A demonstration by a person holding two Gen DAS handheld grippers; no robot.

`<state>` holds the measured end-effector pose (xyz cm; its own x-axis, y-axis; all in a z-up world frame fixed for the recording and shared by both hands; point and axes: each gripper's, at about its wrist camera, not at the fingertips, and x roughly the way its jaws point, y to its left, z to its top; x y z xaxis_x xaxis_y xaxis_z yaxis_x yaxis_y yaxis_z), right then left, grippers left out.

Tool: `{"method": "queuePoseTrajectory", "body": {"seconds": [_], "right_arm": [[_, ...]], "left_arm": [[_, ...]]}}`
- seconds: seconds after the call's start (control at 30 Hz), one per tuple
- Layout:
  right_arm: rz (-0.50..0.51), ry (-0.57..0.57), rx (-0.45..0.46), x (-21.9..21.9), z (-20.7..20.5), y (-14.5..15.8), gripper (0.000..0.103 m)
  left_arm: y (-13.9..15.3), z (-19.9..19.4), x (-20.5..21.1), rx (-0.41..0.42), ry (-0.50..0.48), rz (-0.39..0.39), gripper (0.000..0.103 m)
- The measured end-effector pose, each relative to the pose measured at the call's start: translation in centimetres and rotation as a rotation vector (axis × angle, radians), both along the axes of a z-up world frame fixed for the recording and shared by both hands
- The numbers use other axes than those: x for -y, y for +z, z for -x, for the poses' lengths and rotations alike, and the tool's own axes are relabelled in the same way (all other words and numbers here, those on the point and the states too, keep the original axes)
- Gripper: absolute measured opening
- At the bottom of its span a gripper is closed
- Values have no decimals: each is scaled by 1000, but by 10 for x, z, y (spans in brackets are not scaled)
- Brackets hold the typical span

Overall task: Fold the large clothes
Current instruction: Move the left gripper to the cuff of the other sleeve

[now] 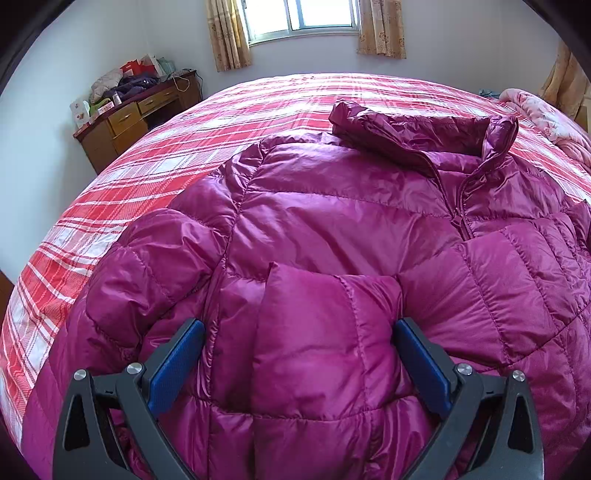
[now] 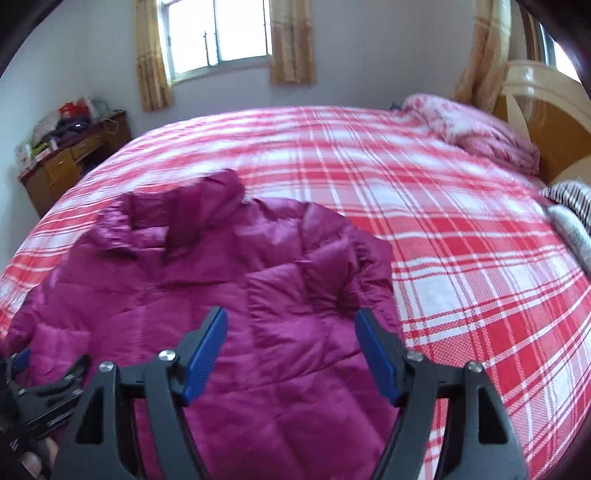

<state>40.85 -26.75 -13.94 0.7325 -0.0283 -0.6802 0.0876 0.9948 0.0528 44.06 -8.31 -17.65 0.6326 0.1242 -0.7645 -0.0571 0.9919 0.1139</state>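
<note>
A magenta quilted down jacket (image 1: 332, 221) lies front up on the red and white plaid bed (image 1: 155, 155), zip part closed, collar at the far end. My left gripper (image 1: 301, 332) is open, its blue pads on either side of a puffy sleeve end (image 1: 325, 332) folded onto the jacket's front. In the right wrist view the jacket (image 2: 207, 280) lies on the left half of the bed (image 2: 461, 258). My right gripper (image 2: 291, 325) is open and empty above the jacket's right side. The left gripper's body (image 2: 44, 384) shows at the lower left.
A wooden desk (image 1: 136, 118) piled with clothes and boxes stands by the far left wall. A pink floral quilt (image 2: 469, 133) lies bunched at the far right by the headboard (image 2: 546, 125). A striped cloth (image 2: 569, 206) lies at the right edge. A curtained window (image 1: 303, 18) is behind the bed.
</note>
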Motion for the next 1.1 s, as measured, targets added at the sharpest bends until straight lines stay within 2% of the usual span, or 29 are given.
{"method": "queuePoseTrajectory", "body": {"seconds": [0.1,0.2,0.3,0.4,0.6,1.0,1.1], "right_arm": [[-5,75,-14,-24,12,-4,74],[-19,107,-59,-35,12,-22,68],[-26,99,-112,-38,10,-42,67],[-19,95,-125,-35,8,-54,68],[91,87,-141,-47,6,-57,69],[125,72,-134,-52,9,-59,71],[126,66,-130,-51,9,-60,73]], "left_arm": [[0,0,0,0,0,0,102],[0,0,0,1,0,-1,102],[0,0,0,1,0,1,102],[0,0,0,2,0,1,102],[0,0,0,3,-1,-5,102],[-1,-2,1,0,-3,-6,102],[2,-3,-3,-13,-23,16,102]]}}
